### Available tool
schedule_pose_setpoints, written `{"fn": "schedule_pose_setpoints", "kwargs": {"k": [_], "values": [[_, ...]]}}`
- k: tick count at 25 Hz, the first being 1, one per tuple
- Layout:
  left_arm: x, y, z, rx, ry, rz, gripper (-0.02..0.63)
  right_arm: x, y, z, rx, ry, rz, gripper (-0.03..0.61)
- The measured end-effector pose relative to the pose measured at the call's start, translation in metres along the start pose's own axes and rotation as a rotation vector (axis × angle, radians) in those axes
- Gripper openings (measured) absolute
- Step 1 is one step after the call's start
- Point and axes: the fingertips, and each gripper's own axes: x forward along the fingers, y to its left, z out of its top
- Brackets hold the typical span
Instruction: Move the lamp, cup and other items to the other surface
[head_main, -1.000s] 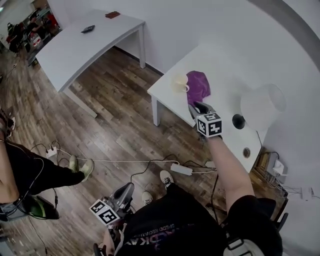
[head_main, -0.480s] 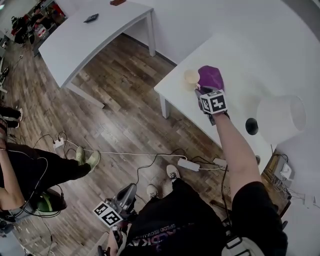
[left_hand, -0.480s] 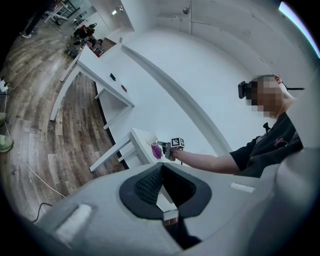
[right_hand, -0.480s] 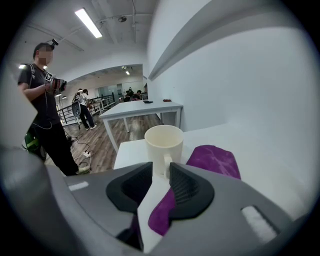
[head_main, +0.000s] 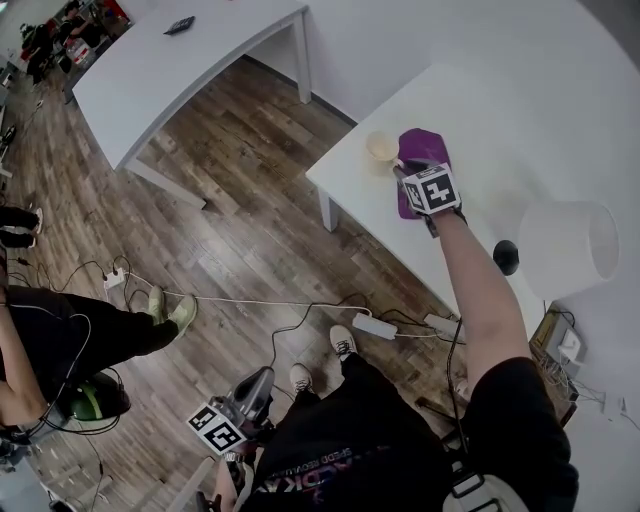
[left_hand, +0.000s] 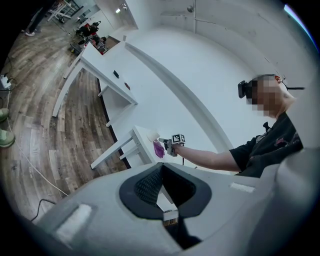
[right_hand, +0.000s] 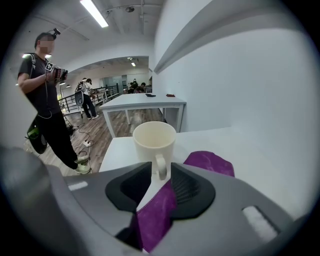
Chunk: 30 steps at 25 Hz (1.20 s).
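1. Cream cup (right_hand: 154, 140) stands upright near the corner of the small white table (head_main: 350, 190), handle turned toward me. A purple cloth (right_hand: 212, 162) lies just beside it and a lamp (head_main: 565, 245) stands farther along the same top.
2. Right tongs (right_hand: 161, 167) are over the cloth, angled down at the cup. Their jaws have just been opening and now stand apart, one on each side of the cup handle (right_hand: 160, 161). The handle sits in the gap, but I see no pad pressing on it, so nothing is grasped.
3. Left tongs (left_hand: 161, 167) hang low by my hip, tips together and empty, well away from the table.
4. My read is that the step in hand is taking the cup by its handle.
5. To do it well, I would push in a little deeper so the pads cover the full loop, not just its outer edge. I would also keep the jaws square to the handle before I close.
6. Purple cloth shows through the lower part of the gap. I would lift the tips slightly clear of it, or it could get pinched in with the handle and dragged along.
7. A handle grip will probably let the cup swing, so I would close firmly and lift straight up.
8. Big white table (head_main: 170, 80) across the wooden floor looks like the other surface.
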Motion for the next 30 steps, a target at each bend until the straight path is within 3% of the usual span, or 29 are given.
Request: {"fn": "schedule_pose_setpoints", "kwargs": {"k": [7, 13, 15, 30], "values": [[-0.006, 0.001, -0.005, -0.011, -0.007, 0.036, 0.000, 0.018, 0.010, -0.001, -0.124, 0.118, 0.074, 0.130], [-0.001, 0.001, -0.009, -0.014, -0.001, 0.044, 0.000, 0.030, 0.012, 0.000, -0.108, 0.148, 0.101, 0.108], [0.000, 0.001, -0.010, -0.016, 0.000, 0.048, 0.000, 0.032, 0.011, 0.000, -0.105, 0.151, 0.092, 0.058], [-0.001, 0.000, -0.009, -0.018, -0.006, 0.040, 0.000, 0.024, 0.022, 0.002, -0.003, -0.004, 0.016, 0.049]]}}
